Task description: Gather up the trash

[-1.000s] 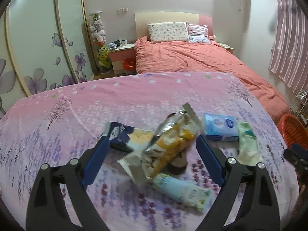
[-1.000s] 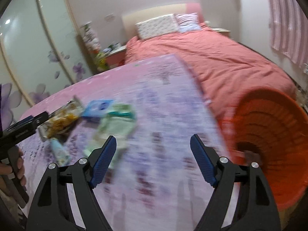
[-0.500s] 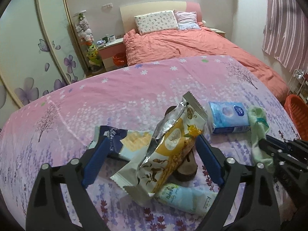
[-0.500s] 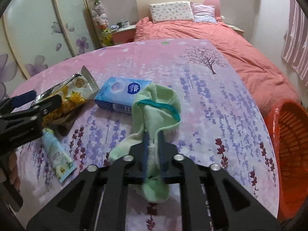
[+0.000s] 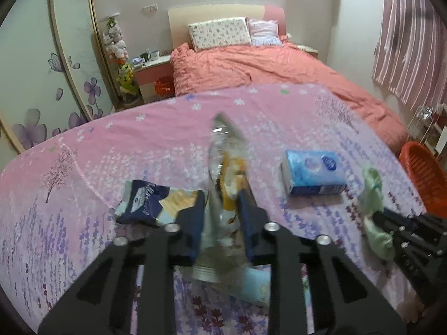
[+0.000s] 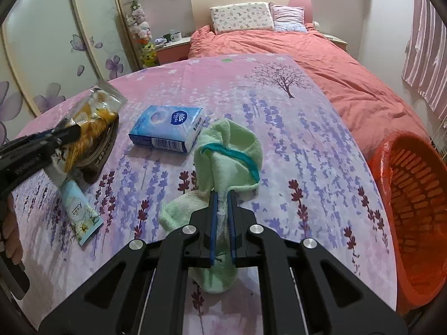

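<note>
A yellow snack wrapper (image 5: 223, 150) stands squeezed upright between the pads of my left gripper (image 5: 222, 195), whose jaws are closing and press on it. The right wrist view shows the same wrapper (image 6: 92, 114) lifted at its near end by the left gripper (image 6: 69, 132). My right gripper (image 6: 222, 195) is shut on a light green cloth (image 6: 229, 150) that lies crumpled on the pink flowered tabletop (image 6: 293, 128). A blue tissue pack (image 6: 167, 128) lies just left of the cloth.
A dark blue wrapper (image 5: 148, 201) lies left of the left gripper. A pale blue sachet (image 6: 79, 209) and a brown round thing (image 6: 100, 150) lie under the snack wrapper. An orange basket (image 6: 413, 212) stands off the table's right edge. A bed (image 6: 307, 50) lies behind.
The left jaws have come together on the snack wrapper, which now stands narrow and upright. The right gripper swung from the basket side to the green cloth and shut on it.
</note>
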